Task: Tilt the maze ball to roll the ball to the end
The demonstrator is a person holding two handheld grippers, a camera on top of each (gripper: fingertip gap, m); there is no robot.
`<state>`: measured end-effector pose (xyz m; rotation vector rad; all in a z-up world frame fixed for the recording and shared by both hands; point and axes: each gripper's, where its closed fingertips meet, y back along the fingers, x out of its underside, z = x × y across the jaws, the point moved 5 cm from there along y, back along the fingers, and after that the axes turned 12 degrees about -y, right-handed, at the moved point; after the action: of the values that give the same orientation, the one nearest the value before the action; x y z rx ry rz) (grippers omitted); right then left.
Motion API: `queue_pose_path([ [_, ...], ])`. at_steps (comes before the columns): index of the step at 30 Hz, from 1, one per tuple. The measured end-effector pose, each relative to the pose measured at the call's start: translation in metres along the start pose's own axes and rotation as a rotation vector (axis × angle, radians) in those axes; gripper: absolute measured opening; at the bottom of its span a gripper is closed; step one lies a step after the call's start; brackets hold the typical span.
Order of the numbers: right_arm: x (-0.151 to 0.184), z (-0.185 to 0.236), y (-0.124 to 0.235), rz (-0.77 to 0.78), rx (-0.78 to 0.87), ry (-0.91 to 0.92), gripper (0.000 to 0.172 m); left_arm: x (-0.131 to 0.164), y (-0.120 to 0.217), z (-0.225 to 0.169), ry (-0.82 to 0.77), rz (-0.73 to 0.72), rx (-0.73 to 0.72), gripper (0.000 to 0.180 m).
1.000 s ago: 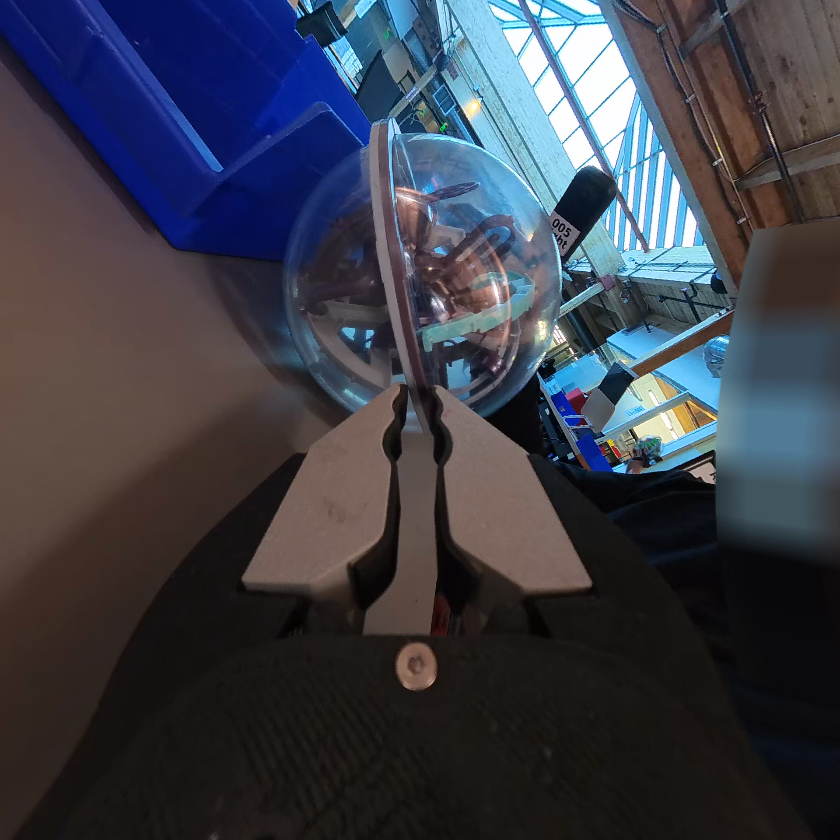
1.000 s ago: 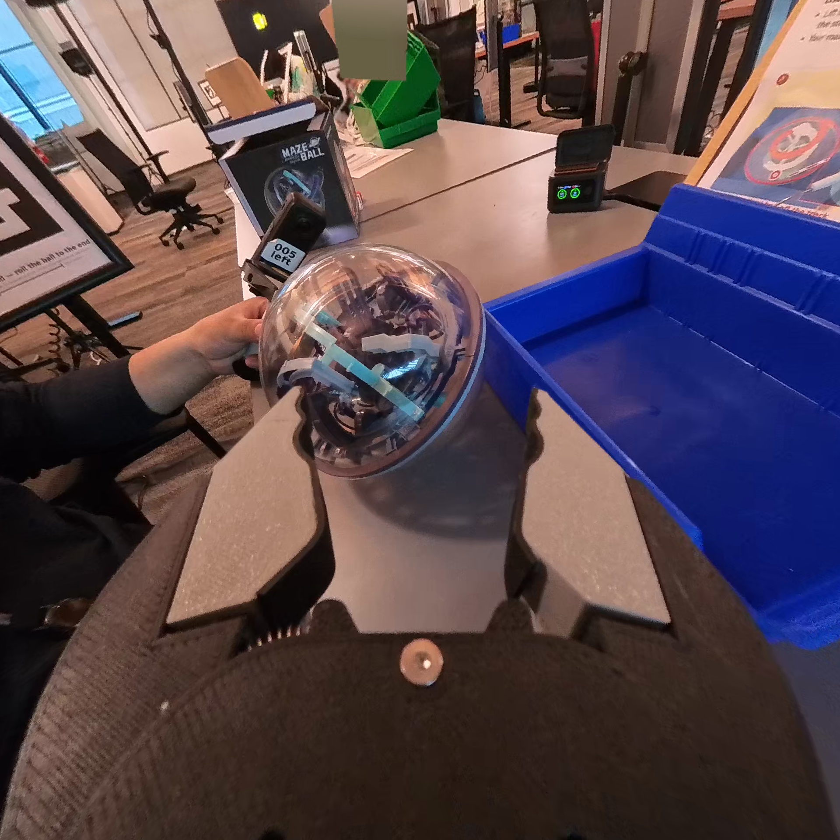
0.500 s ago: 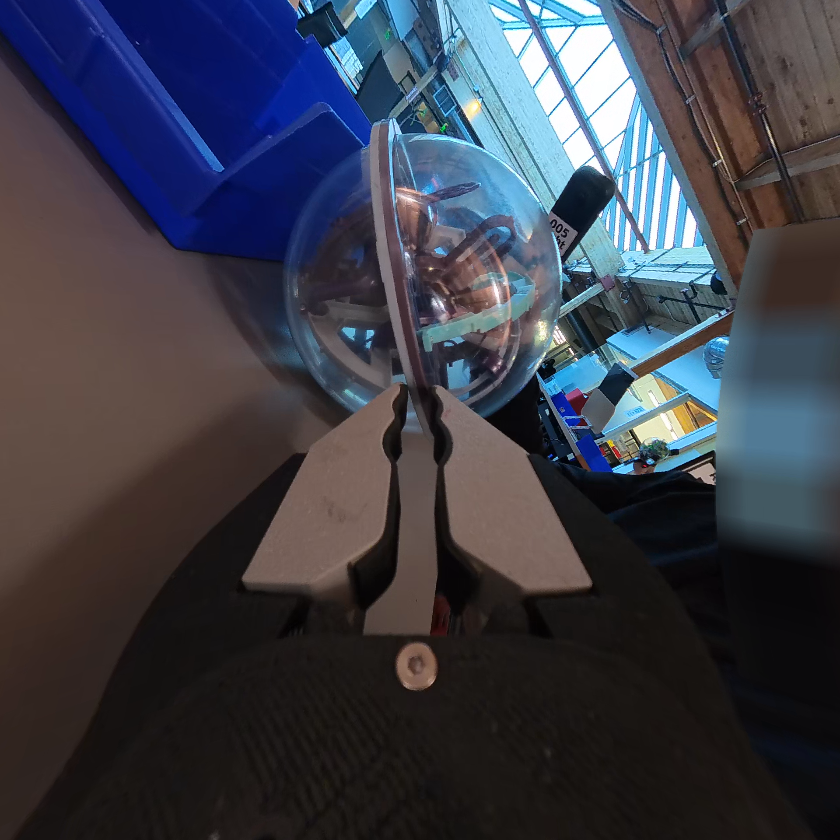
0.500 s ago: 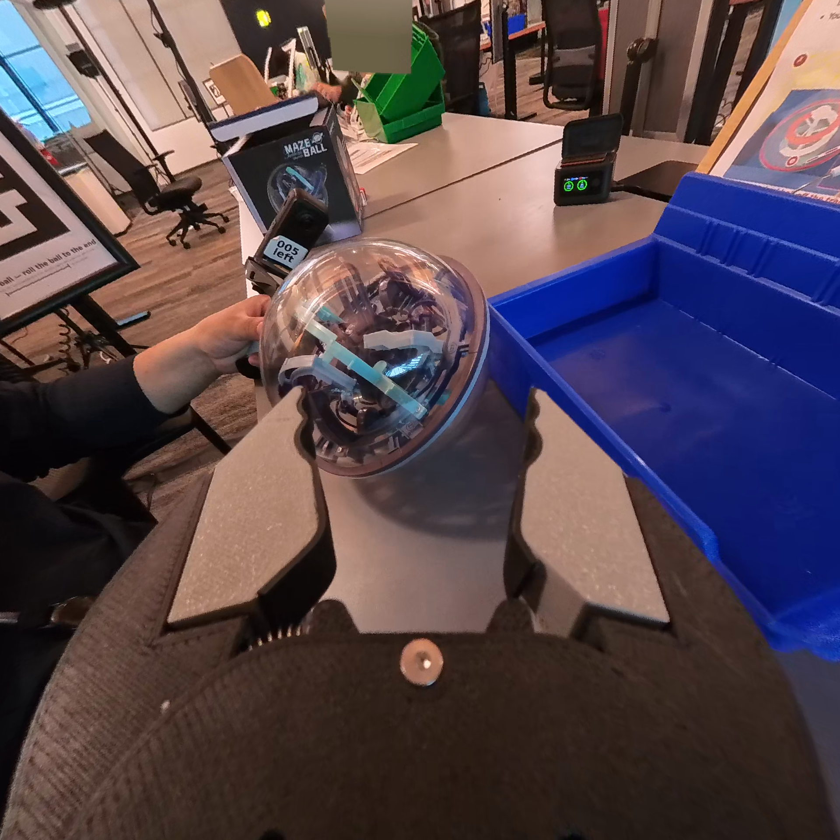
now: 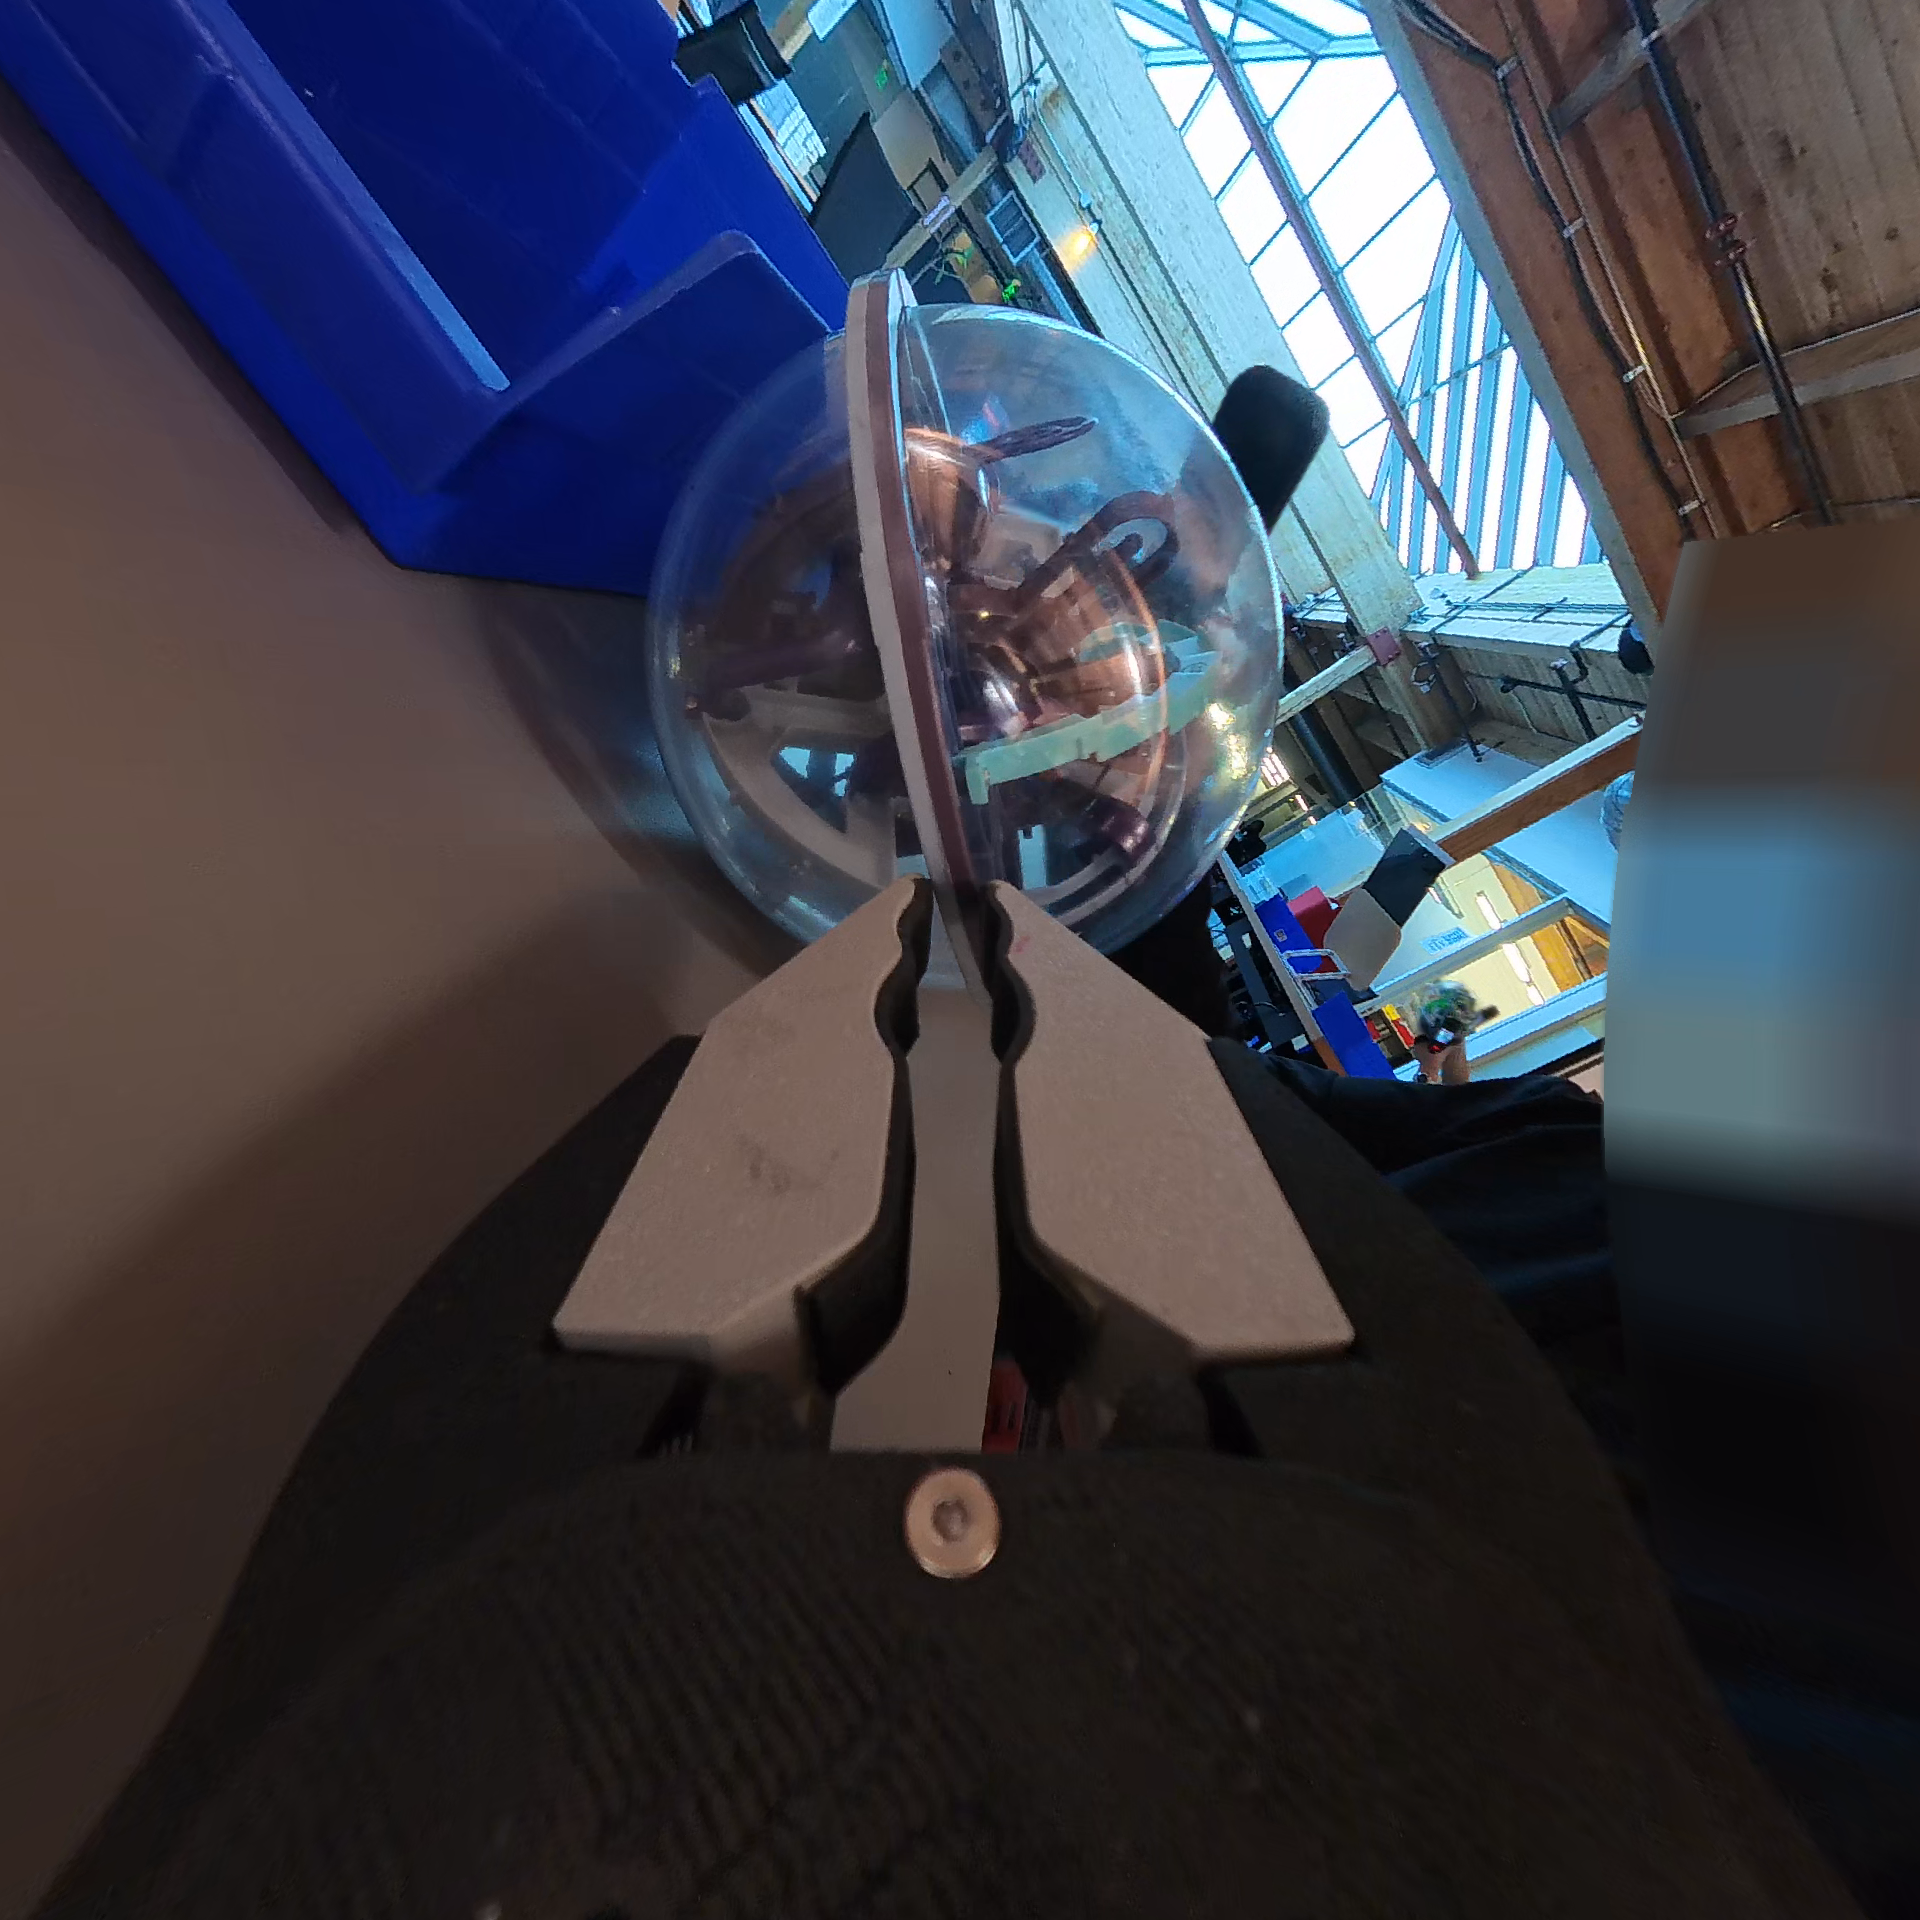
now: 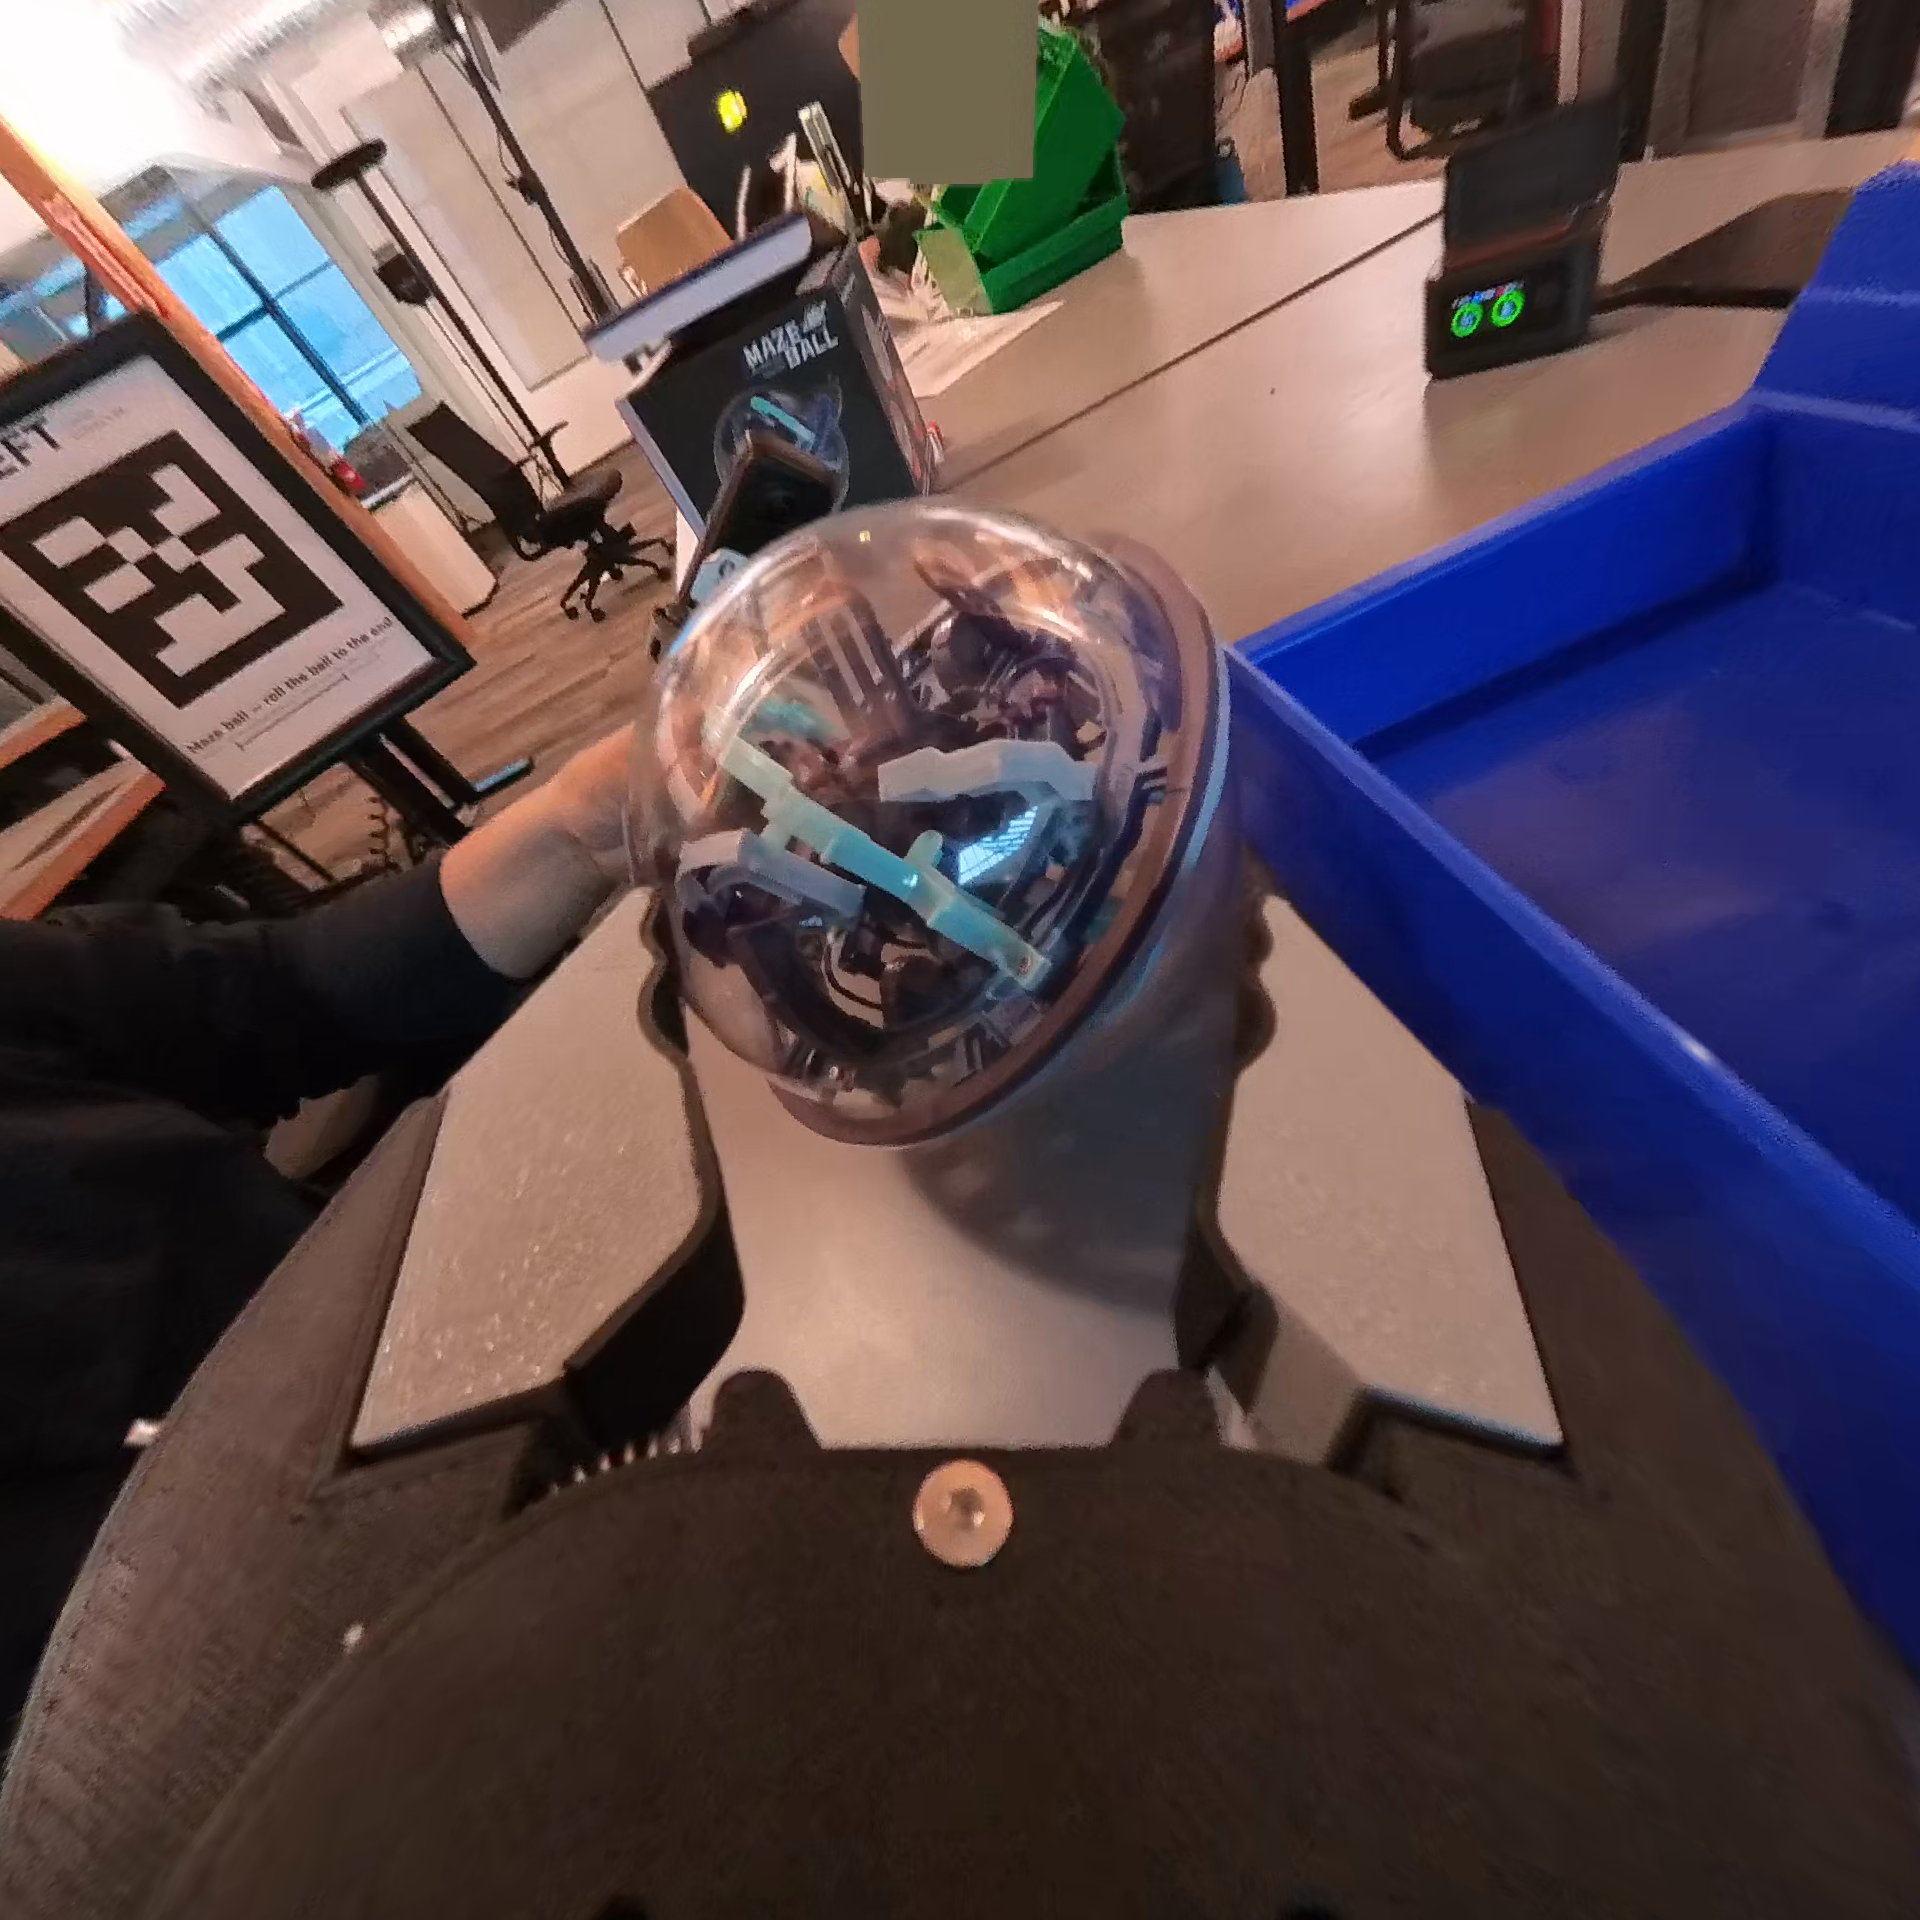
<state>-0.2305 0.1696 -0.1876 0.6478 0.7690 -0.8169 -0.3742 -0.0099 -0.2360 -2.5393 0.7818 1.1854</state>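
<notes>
Maze ball (image 5: 966, 644) is pinched by its thin rim in left gripper (image 5: 958, 914); right gripper (image 6: 951, 935) is spread wide, gripping nothing. Slippage toward near blue bin (image 6: 1558, 831) is risked if tilted sharply.

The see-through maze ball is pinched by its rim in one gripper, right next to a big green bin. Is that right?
Not quite: the bin beside the maze ball is blue, not green, as the right wrist view shows. The rest holds: the left gripper pinches the ball's rim.

Lettered box (image 6: 800, 416); printed sign (image 6: 208, 582), perhaps
</notes>
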Motion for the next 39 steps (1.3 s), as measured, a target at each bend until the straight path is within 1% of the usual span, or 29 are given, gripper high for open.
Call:
queue_pose_path([
  [5, 0.012, 0.000, -0.015, 0.061, -0.013, -0.013, 0.108, 0.000, 0.000, -0.001, -0.004, 0.001, 0.000, 0.006],
  [9, 0.017, -0.001, -0.022, 0.073, -0.029, -0.038, 0.113, -0.001, -0.001, -0.003, -0.014, -0.006, 0.013, 0.008],
  [14, 0.017, -0.005, -0.022, 0.061, -0.068, -0.092, 0.111, 0.005, -0.003, -0.018, -0.045, 0.035, 0.107, 0.031],
  [16, 0.017, -0.007, -0.021, 0.059, -0.080, -0.107, 0.111, 0.008, -0.005, -0.020, -0.046, 0.068, 0.128, 0.037],
  [17, 0.017, -0.008, -0.021, 0.056, -0.086, -0.112, 0.112, 0.011, -0.006, -0.018, -0.051, 0.091, 0.111, 0.040],
  [20, 0.018, -0.008, -0.023, 0.051, -0.098, -0.106, 0.115, 0.017, -0.020, -0.016, -0.083, 0.181, 0.055, 0.065],
  [22, 0.020, -0.006, -0.027, 0.062, -0.106, -0.096, 0.119, 0.019, -0.029, -0.013, -0.103, 0.226, 0.016, 0.074],
  [23, 0.021, -0.005, -0.029, 0.068, -0.111, -0.096, 0.120, 0.020, -0.032, -0.011, -0.103, 0.242, -0.006, 0.075],
  [26, 0.020, -0.008, -0.031, 0.067, -0.086, -0.095, 0.125, 0.013, -0.036, -0.006, -0.100, 0.224, -0.009, 0.076],
  [28, 0.019, -0.009, -0.033, 0.064, -0.095, -0.099, 0.131, 0.013, -0.038, -0.005, -0.109, 0.234, 0.005, 0.077],
  [30, 0.020, -0.010, -0.036, 0.045, -0.125, -0.127, 0.136, 0.008, -0.044, -0.003, -0.114, 0.229, 0.018, 0.082],
  [31, 0.022, -0.010, -0.038, 0.044, -0.137, -0.150, 0.136, 0.005, -0.045, -0.003, -0.110, 0.215, 0.023, 0.087],
  [33, 0.030, -0.008, -0.040, 0.095, -0.135, -0.169, 0.136, -0.005, -0.039, -0.006, -0.120, 0.126, 0.023, 0.101],
  [35, 0.038, -0.003, -0.041, 0.173, -0.112, -0.133, 0.135, -0.013, -0.034, -0.006, -0.123, 0.035, 0.028, 0.107],
  [37, 0.038, -0.001, -0.043, 0.173, -0.089, -0.100, 0.135, -0.012, -0.034, -0.006, -0.116, 0.043, 0.039, 0.109],
  [39, 0.032, -0.003, -0.042, 0.128, -0.104, -0.104, 0.137, -0.009, -0.038, -0.004, -0.093, 0.089, 0.051, 0.109],
])
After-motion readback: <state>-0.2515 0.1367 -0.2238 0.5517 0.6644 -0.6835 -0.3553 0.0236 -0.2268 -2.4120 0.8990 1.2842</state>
